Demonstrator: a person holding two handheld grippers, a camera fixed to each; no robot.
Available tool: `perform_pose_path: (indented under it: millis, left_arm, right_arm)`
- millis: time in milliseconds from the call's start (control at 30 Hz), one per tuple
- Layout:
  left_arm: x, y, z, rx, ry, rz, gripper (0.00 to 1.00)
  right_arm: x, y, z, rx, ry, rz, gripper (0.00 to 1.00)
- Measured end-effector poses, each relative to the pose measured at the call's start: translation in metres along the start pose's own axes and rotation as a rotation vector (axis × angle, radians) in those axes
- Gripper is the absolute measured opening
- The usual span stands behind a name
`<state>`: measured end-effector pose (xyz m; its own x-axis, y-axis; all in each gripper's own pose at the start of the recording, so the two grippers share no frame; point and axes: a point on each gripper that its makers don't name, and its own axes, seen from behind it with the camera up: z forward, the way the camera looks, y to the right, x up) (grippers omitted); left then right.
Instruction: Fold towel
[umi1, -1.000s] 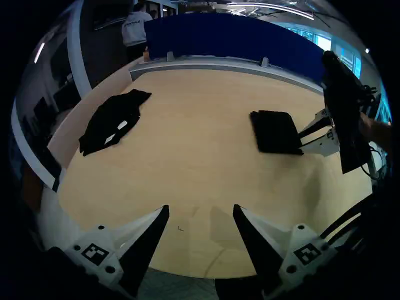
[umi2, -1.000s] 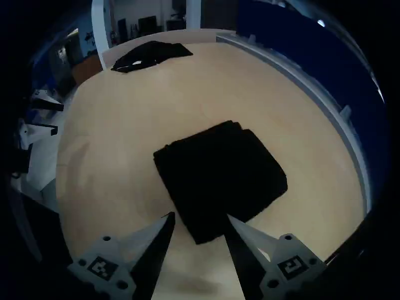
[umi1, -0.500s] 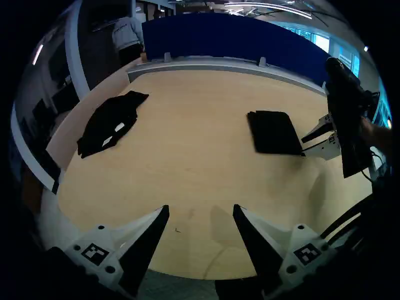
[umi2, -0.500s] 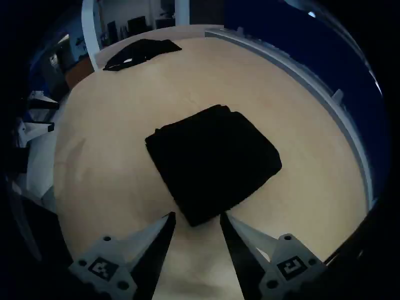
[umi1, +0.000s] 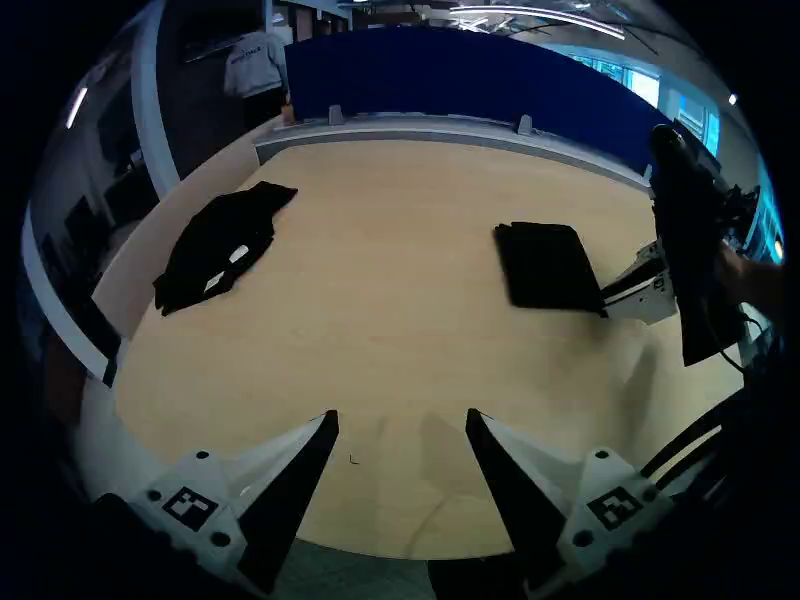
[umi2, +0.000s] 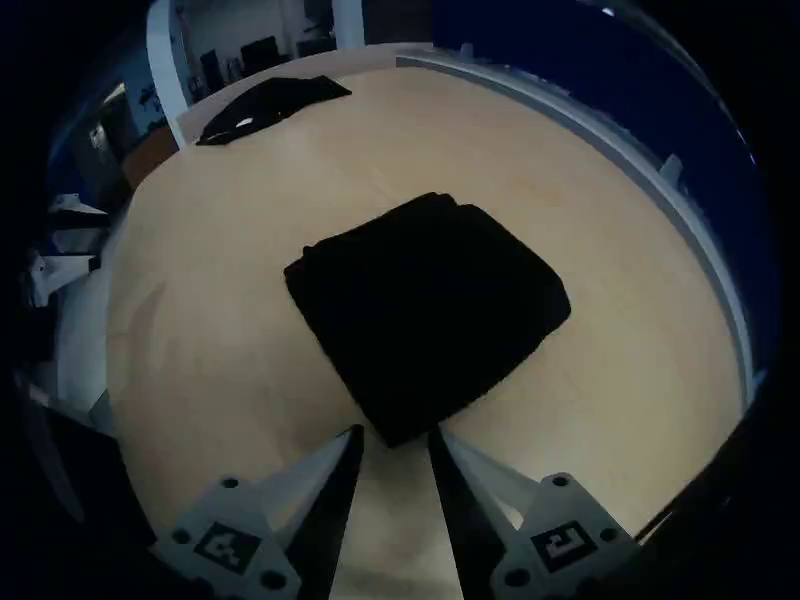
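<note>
A black towel (umi1: 545, 265) lies folded in a neat rectangle on the right part of the light wooden table (umi1: 400, 330). In the right gripper view the towel (umi2: 425, 310) lies straight ahead, its near corner reaching in between the fingertips. My right gripper (umi2: 393, 440) is open, its jaws narrowed around that corner with a small gap on each side. The left gripper view has the right gripper (umi1: 640, 285) at the towel's right edge, held by a hand. My left gripper (umi1: 400, 420) hovers open over the table's near edge, holding nothing.
A crumpled black cloth (umi1: 215, 245) lies at the table's far left (umi2: 265, 105). A blue partition (umi1: 470, 75) runs along the far side, with a person (umi1: 255, 65) standing behind it. Bare wood separates the two cloths.
The right gripper's jaws have narrowed step by step around the towel's near corner, and it has edged forward. The left gripper has stayed put.
</note>
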<state>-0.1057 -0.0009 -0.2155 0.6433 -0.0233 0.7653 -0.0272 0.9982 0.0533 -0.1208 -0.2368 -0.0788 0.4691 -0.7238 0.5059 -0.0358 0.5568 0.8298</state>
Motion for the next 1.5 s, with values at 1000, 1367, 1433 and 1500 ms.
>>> perform_pose_path:
  millis: [1000, 1367, 1433, 1500]
  left_arm:
    - [0.005, 0.0, 0.002, -0.007, 0.003, 0.005, 0.94]
    - [0.015, 0.005, 0.004, -0.018, 0.028, 0.013, 0.94]
    - [0.017, 0.006, 0.003, -0.019, 0.032, 0.014, 0.94]
    - [0.018, 0.006, 0.003, -0.02, 0.036, 0.014, 0.94]
  right_arm:
    - [0.018, 0.013, -0.011, -0.057, 0.057, -0.004, 0.04]
    - [0.085, 0.037, -0.058, -0.113, 0.174, -0.065, 0.04]
    - [0.097, 0.04, -0.069, -0.124, 0.195, -0.079, 0.04]
    - [0.109, 0.042, -0.079, -0.134, 0.214, -0.093, 0.04]
